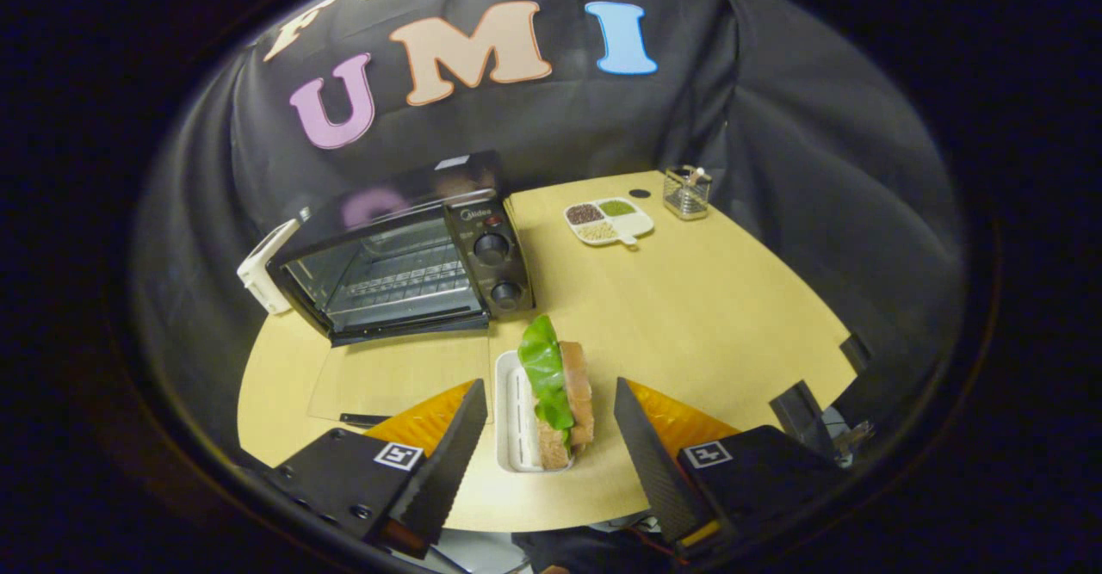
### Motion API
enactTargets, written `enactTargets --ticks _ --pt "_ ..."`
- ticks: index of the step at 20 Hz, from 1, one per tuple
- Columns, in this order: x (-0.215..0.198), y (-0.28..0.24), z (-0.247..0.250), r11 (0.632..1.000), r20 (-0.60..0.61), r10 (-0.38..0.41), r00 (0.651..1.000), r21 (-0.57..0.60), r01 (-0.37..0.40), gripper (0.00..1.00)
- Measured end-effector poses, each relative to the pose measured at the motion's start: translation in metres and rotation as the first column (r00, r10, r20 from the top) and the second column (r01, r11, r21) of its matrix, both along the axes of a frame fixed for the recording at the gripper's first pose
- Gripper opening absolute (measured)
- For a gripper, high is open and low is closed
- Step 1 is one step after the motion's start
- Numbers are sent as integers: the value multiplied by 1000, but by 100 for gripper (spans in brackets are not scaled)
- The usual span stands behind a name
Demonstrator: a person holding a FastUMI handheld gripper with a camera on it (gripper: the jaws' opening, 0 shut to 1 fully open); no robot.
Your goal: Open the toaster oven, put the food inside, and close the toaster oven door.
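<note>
The fingers (548,409) stand wide apart and hold nothing. Between them sits a sandwich (564,393) with a green lettuce leaf, standing on edge in a small white tray (510,423) on the wooden bench (706,316). Neither finger touches the sandwich or the tray; a clear gap shows on each side.

Beyond the fingers and off to the left stands the toaster oven (405,256). Its glass door (400,376) is open, folded down flat on the bench toward the left finger, its handle at the near edge. The wire rack inside is visible and carries nothing. Two control knobs sit on the oven's right panel.

A white box (263,274) stands just beside the oven's far left side. Well beyond the right finger lies a white divided dish (607,221) holding grains or beans in three compartments, and near it a wire mesh holder (686,191).
</note>
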State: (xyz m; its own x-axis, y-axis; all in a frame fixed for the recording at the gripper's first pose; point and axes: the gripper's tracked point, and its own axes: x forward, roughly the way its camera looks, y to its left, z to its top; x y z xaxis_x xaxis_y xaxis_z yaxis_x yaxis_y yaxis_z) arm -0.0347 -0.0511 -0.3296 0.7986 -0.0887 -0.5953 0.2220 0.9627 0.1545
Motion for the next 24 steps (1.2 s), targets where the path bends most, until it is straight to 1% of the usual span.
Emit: enactTargets --ticks 4,8,9,12,16,19,21,24 --pt "7 5 -27 996 -59 66 996 67 -62 94" --pt "14 11 -39 989 -78 95 992 120 -85 93" --pt "15 10 -41 989 -82 93 992 125 -82 89" --pt "16 10 -44 981 -106 101 989 179 -81 66" --pt "11 1 -37 978 -99 53 994 208 -32 35" --pt "7 4 -20 968 -62 8 998 251 8 34" --pt "10 14 -5 953 -20 -22 1000 302 27 34" --pt "22 39 11 935 30 -46 998 352 33 33"
